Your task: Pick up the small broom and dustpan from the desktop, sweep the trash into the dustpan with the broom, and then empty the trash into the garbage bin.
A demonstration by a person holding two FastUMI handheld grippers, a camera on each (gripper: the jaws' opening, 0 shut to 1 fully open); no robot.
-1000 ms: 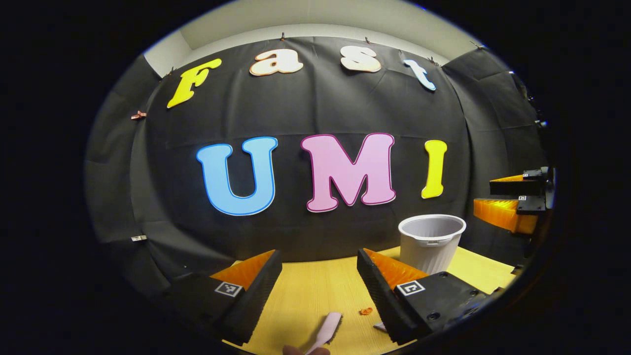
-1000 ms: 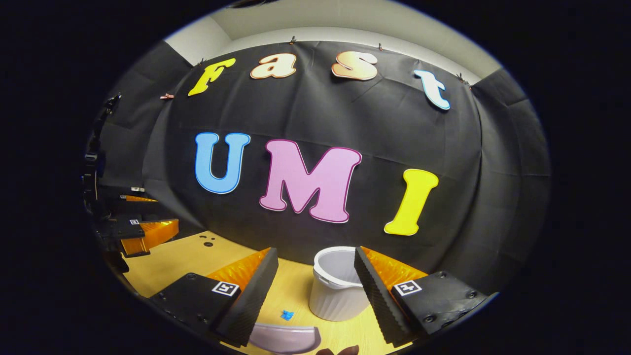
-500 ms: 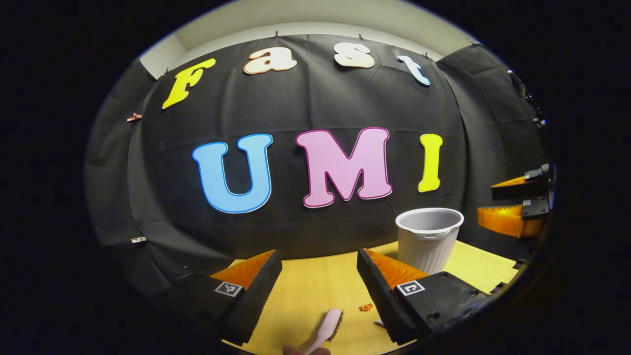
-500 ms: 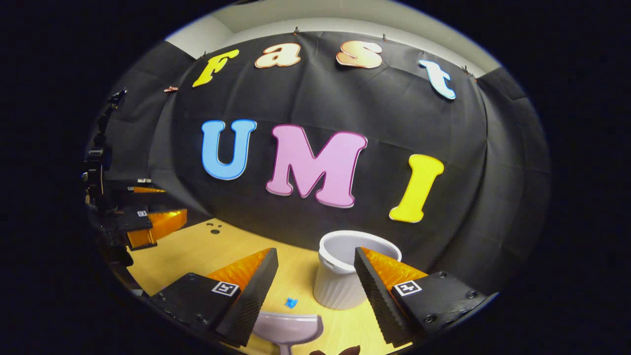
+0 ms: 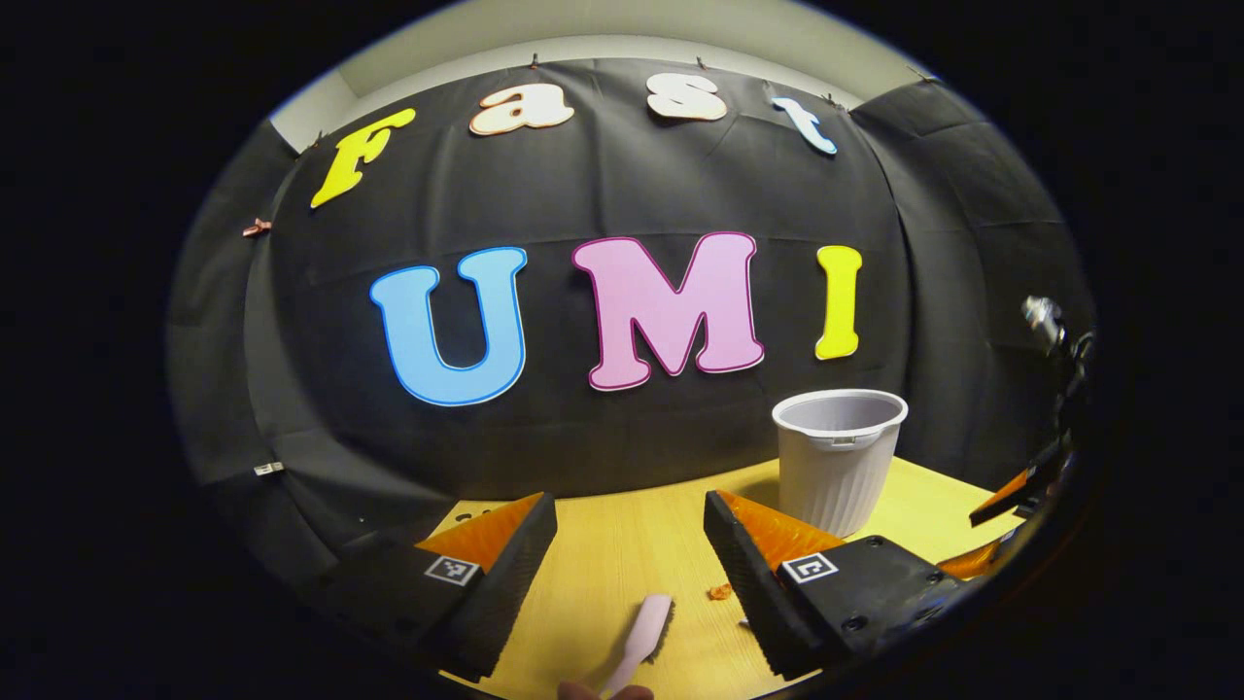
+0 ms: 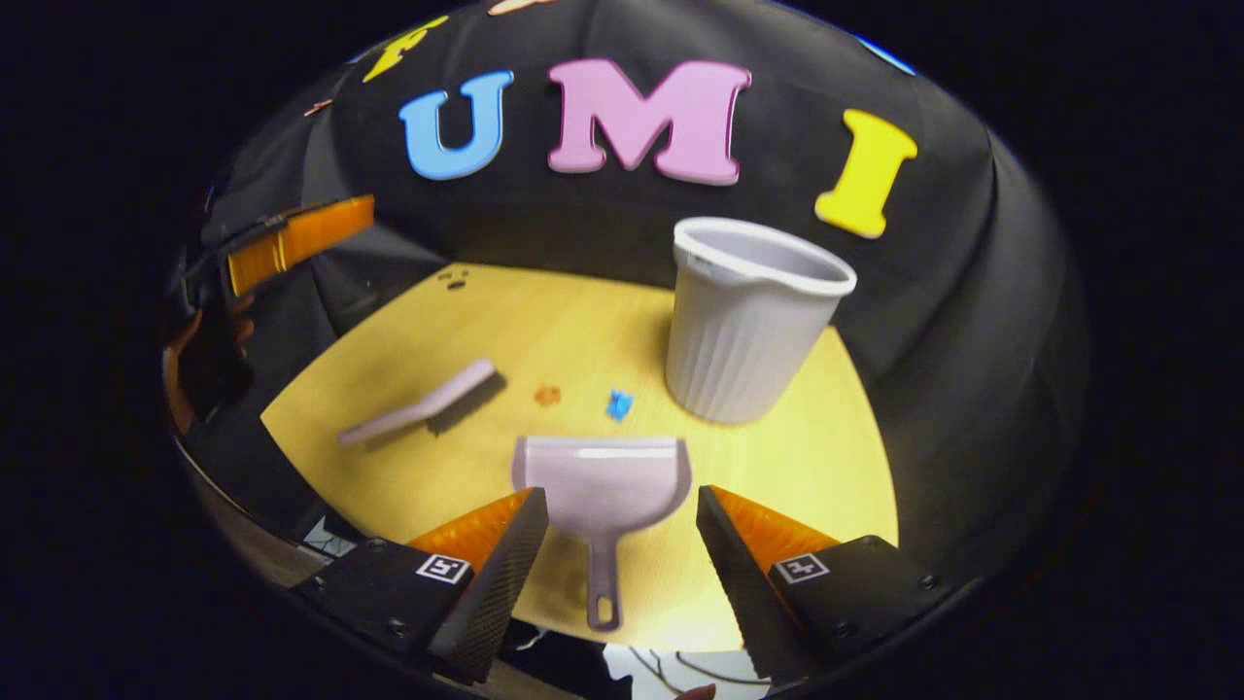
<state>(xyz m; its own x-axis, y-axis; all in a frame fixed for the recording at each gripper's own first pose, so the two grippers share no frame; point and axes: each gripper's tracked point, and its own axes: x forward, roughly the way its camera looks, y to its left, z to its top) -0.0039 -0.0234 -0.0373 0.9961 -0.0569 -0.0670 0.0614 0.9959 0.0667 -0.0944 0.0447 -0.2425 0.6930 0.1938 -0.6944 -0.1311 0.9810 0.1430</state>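
A pale pink dustpan lies flat on the yellow desktop, its handle pointing toward me. My right gripper hovers open above it, one finger on each side, touching nothing. The matching small broom lies to the left. An orange scrap and a blue scrap lie between the broom and the white ribbed bin. In the left gripper view the broom lies just ahead of my open left gripper, with the orange scrap beside it and the bin at the right.
The left gripper hangs at the table's left side in the right gripper view. The right gripper sits low at the far right of the left gripper view. Black cloth walls close off the back and sides. The near table edge runs just under my fingers.
The right gripper has tipped downward and moved over the dustpan, bringing the broom and scraps into its view. In the left gripper view it dropped lower. The left gripper barely moved.
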